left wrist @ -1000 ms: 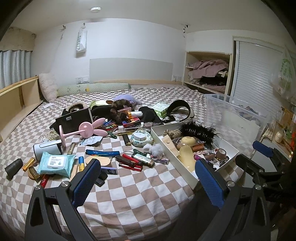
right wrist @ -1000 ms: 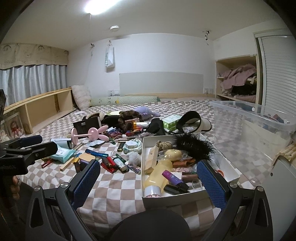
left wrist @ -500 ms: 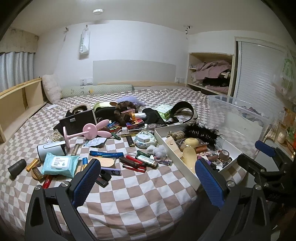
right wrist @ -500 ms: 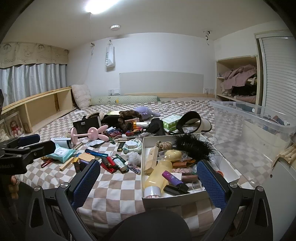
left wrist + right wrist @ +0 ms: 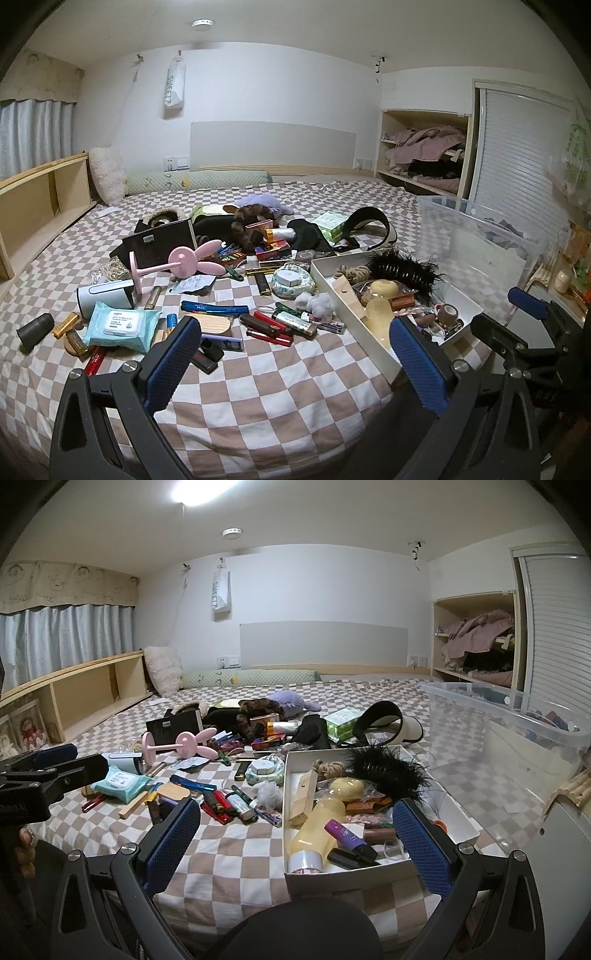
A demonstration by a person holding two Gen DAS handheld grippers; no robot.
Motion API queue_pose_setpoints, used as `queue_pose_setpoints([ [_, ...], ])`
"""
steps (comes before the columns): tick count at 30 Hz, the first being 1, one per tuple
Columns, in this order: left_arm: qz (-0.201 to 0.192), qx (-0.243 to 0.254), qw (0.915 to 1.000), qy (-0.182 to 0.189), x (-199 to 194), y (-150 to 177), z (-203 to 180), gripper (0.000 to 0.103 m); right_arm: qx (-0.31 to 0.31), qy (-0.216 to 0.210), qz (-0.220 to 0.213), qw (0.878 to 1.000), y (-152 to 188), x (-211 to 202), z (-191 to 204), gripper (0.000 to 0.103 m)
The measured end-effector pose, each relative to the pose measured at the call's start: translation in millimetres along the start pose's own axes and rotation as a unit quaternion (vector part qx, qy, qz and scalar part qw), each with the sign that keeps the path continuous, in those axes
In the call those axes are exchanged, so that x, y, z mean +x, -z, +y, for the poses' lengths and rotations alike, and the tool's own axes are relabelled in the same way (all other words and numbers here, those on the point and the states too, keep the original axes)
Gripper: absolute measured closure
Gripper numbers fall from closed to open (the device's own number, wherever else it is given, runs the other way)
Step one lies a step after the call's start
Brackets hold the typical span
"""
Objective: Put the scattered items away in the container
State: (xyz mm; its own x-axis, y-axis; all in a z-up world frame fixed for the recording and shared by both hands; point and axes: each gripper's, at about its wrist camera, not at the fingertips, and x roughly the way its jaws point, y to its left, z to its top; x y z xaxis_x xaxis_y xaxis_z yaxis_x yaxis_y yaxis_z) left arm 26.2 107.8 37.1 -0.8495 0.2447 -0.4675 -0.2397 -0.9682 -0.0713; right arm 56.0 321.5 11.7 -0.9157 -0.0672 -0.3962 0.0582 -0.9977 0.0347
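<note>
The white box [image 5: 373, 877] sits at the near right edge of my checkered bed [image 5: 280, 384], already part filled; lighters, wipes and a pink mirror [image 5: 177, 264] lie scattered left of it. My left tool [image 5: 295, 360] and right tool [image 5: 295, 843] hover spread wide, holding nothing.

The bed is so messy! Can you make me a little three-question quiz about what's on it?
1. True or false: the black feathery thing lies inside the white box.
2. What colour is the bunny-eared mirror?
3. Which sits nearer the white box: A) wet wipes pack or B) red lighters?

Key: 1 true. 2 pink. 3 B.
</note>
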Motion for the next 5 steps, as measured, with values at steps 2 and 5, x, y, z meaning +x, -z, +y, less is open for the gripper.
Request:
queue_pose_setpoints([
  [2,0.0,0.001,1.0,-0.002,0.0,0.2,-0.2,0.001,0.001,0.0,0.0,1.0,-0.2,-0.1,-0.1,0.0],
  [5,0.001,0.001,1.0,-0.004,1.3,0.4,-0.4,0.001,0.002,0.0,0.0,1.0,-0.5,-0.2,0.0,0.0],
])
